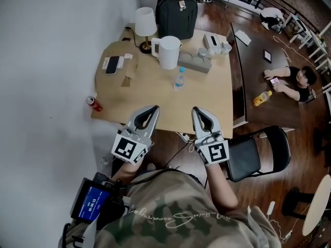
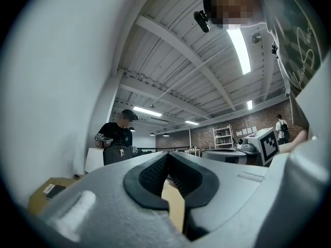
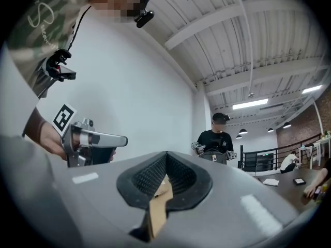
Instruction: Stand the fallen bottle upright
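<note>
A small clear water bottle [image 1: 179,79] with a blue cap stands upright near the middle of the light wooden table [image 1: 217,94]. Both grippers hover side by side over the table's near edge, well short of the bottle. My left gripper [image 1: 154,108] is shut with nothing between its jaws. My right gripper [image 1: 196,109] is shut and empty too. In the left gripper view the closed tips [image 2: 166,156] point level across the room, and the bottle is hidden there. In the right gripper view the tips [image 3: 166,155] also meet, with the left gripper [image 3: 88,141] showing beside them.
On the table stand a white jug [image 1: 168,51], a lamp [image 1: 146,25], a black backpack [image 1: 177,14], a grey power strip [image 1: 195,62] and a phone [image 1: 112,64]. A red can [image 1: 94,103] lies at its left edge. A black chair [image 1: 258,154] stands right. An orange bottle [image 1: 262,98] lies before a seated person [image 1: 297,81].
</note>
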Demonstrator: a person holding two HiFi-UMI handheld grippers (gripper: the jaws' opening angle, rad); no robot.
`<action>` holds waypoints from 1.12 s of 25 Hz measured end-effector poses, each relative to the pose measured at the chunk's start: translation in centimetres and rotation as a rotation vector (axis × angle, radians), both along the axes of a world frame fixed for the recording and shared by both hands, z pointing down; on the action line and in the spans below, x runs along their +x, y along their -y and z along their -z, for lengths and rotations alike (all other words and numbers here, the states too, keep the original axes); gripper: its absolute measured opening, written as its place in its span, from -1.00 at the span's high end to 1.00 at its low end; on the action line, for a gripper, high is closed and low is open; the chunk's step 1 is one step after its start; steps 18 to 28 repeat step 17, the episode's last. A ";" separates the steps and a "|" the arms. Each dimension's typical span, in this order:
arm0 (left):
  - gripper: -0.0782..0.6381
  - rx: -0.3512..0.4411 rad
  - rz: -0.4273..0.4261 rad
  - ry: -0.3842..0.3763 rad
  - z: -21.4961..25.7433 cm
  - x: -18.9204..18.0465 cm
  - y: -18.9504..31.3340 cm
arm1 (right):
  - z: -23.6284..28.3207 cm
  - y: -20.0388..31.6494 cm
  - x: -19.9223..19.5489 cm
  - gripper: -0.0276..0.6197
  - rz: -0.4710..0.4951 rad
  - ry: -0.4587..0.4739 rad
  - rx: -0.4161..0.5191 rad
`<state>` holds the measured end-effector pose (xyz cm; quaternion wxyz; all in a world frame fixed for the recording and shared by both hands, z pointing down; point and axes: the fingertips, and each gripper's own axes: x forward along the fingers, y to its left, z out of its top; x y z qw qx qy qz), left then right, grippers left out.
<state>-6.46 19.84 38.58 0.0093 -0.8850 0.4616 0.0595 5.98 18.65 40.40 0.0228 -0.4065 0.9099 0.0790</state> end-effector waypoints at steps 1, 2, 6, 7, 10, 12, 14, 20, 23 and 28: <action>0.78 0.002 0.000 0.001 0.0 -0.1 -0.1 | 0.0 0.0 -0.1 0.91 0.000 0.001 0.002; 0.78 0.005 0.000 0.001 0.1 -0.2 -0.1 | 0.0 0.0 -0.1 0.91 -0.001 0.004 0.003; 0.78 0.011 0.006 -0.009 -0.3 -0.8 -0.3 | -0.3 0.1 -0.2 0.91 -0.014 0.042 -0.020; 0.78 0.006 0.004 -0.020 -0.7 -0.7 -0.2 | -0.3 0.2 -0.1 0.91 -0.021 0.055 -0.031; 0.78 -0.004 -0.005 -0.037 -1.3 -0.3 0.3 | -0.1 0.4 -0.2 0.91 -0.025 0.069 -0.047; 0.78 -0.011 -0.003 -0.024 -1.4 -0.4 -0.1 | -0.3 0.0 -0.9 0.91 -0.009 0.050 -0.045; 0.78 -0.021 0.000 -0.023 -1.4 -0.6 -0.2 | -0.4 -0.4 -1.4 0.91 0.005 0.040 -0.045; 0.78 -0.038 0.007 -0.020 -0.9 -1.1 0.0 | -0.2 -0.5 -2.2 0.91 0.024 0.055 -0.048; 0.78 -0.038 0.007 -0.020 -0.9 -1.1 0.0 | -0.2 -0.5 -2.2 0.91 0.024 0.055 -0.048; 0.78 -0.038 0.007 -0.020 -0.9 -1.1 0.0 | -0.2 -0.5 -2.2 0.91 0.024 0.055 -0.048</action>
